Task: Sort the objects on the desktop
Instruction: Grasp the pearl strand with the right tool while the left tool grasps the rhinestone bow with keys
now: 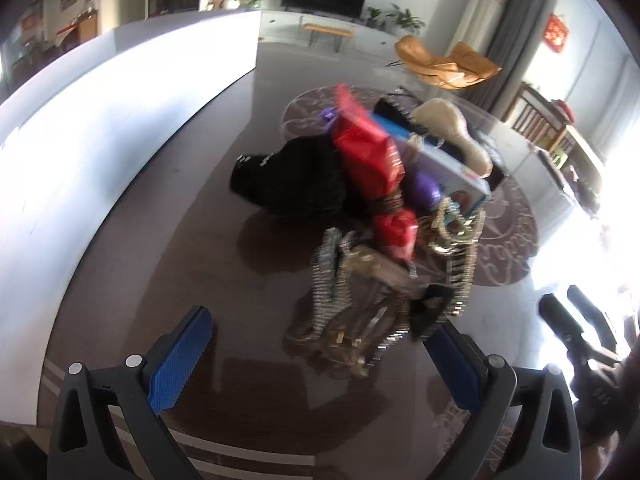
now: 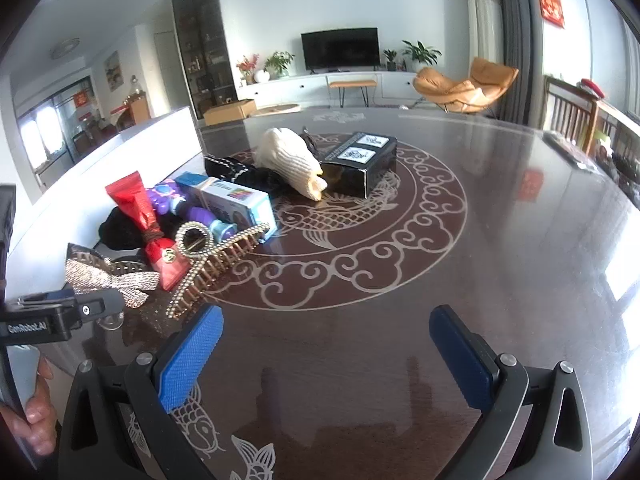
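Nearest, both hand-held grippers stand open and empty over the dark glossy counter (image 2: 500,240): the right hand-held gripper (image 2: 326,322) at bottom centre of its view, the left hand-held gripper (image 1: 320,328) likewise. Left of centre lies the clutter: a gold hair claw (image 2: 208,256), a glitter bow (image 2: 108,278), a red pouch (image 2: 140,216), a blue box (image 2: 236,200), a cream glove (image 2: 292,162), a black box (image 2: 360,162). Beyond, top of frame, a TV (image 2: 340,48) and tan chair (image 2: 464,88).

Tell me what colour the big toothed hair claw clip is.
Gold, set with pale rhinestones; the hair claw clip shows best in the right wrist view.
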The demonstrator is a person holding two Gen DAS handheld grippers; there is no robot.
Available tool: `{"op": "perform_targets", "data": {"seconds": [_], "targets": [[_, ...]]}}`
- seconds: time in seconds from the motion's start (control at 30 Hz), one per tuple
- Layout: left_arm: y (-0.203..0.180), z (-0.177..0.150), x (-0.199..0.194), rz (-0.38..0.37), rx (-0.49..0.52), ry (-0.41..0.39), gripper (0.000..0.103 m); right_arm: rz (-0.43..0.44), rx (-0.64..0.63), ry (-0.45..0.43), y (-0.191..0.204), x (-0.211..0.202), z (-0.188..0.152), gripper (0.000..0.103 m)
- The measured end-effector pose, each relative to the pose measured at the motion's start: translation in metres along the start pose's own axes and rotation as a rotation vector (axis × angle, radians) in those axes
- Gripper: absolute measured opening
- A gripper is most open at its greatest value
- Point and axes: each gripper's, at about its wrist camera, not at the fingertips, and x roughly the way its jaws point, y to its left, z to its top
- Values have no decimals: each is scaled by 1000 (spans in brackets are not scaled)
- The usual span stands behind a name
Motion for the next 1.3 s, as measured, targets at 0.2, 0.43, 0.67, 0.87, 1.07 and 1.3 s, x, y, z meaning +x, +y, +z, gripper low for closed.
{"op": "perform_targets", "data": {"seconds": [0.2,0.43,0.67,0.87,1.07,1.3], "targets": [[-5,-4,3,90,22,-14,103,188,56,72,9,6,15,103],[34,-8,-11,159,-124,-33,103,203,-159,212,72,60,39,103],[48,-11,-15,115,-214,-65,103,56,-68,250,16,56,30,103],[28,-2,-22,15,-147,-145,103,-5,-57,245,-23,24,6,103],[25,25,3,124,-112,-118,103,-40,-153,199,-2,18,-8,103],[54,5,-8,173,-240,-39,103,-20,-110,143,-7,8,-7,103]]}}
